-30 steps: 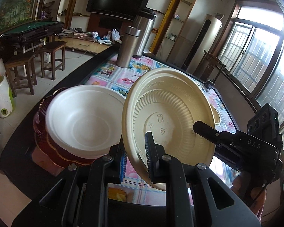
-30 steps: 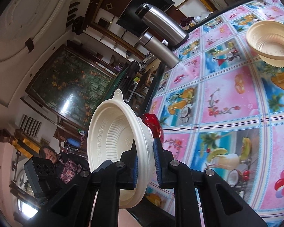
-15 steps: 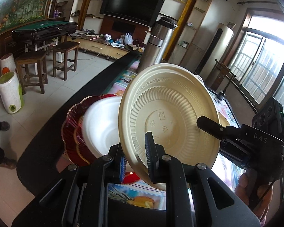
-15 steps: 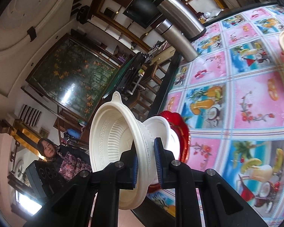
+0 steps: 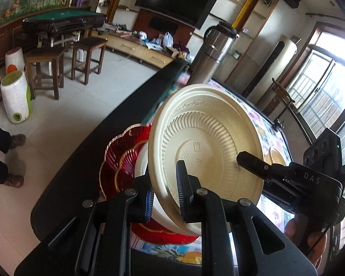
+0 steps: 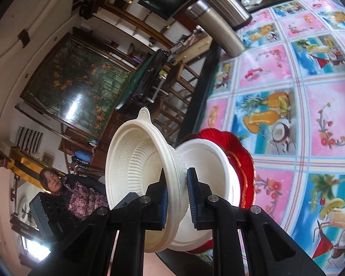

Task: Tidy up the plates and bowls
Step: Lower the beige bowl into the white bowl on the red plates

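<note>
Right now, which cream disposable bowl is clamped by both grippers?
The ribbed cream bowl with the key-pattern rim, tilted on edge. The plain white bowl sits on red scalloped plates, ungripped.

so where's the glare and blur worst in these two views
Left wrist view: the window at upper right is blown out white, and the steel flask and tablecloth behind the cream bowl are slightly smeared. Right wrist view: soft glare on the framed flower painting, fisheye bending stretches the flasks, and the tablecloth looks slightly motion-blurred.

A home living room: a wall television over a low cabinet, wooden stools, a mahjong table far left, and a fruit-print tablecloth.
</note>
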The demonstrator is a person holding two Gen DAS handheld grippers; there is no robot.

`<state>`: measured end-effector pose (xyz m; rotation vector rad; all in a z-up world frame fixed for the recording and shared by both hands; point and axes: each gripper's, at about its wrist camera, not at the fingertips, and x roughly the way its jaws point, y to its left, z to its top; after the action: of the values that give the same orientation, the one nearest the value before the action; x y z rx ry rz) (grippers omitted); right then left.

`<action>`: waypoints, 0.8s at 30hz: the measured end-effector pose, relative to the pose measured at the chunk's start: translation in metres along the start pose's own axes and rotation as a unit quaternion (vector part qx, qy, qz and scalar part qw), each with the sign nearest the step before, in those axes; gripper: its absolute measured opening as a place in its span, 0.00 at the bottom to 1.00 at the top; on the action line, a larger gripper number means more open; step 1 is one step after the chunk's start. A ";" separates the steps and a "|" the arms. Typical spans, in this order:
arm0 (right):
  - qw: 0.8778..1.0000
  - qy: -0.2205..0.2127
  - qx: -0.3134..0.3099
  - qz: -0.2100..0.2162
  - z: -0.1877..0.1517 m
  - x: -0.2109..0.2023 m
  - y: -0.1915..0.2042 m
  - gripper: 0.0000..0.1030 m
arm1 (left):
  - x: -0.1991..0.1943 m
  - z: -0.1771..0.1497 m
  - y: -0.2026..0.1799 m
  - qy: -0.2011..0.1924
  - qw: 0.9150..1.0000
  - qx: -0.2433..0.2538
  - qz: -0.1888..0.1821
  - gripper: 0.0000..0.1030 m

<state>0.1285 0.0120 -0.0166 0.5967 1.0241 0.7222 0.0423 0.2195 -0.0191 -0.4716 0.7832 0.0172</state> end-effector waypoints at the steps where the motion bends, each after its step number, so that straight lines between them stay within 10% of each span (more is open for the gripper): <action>1: 1.000 0.003 0.005 -0.003 0.000 -0.001 -0.003 0.16 | 0.000 -0.002 0.000 0.005 1.000 0.000 -0.004 0.15; 24: 0.999 0.004 0.009 -0.038 -0.009 0.003 -0.018 0.14 | 0.015 -0.009 0.002 0.048 0.999 -0.005 -0.021 0.15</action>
<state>0.1258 0.0041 -0.0346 0.5666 1.0564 0.6491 0.0462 0.2148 -0.0352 -0.5017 0.8681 -0.0409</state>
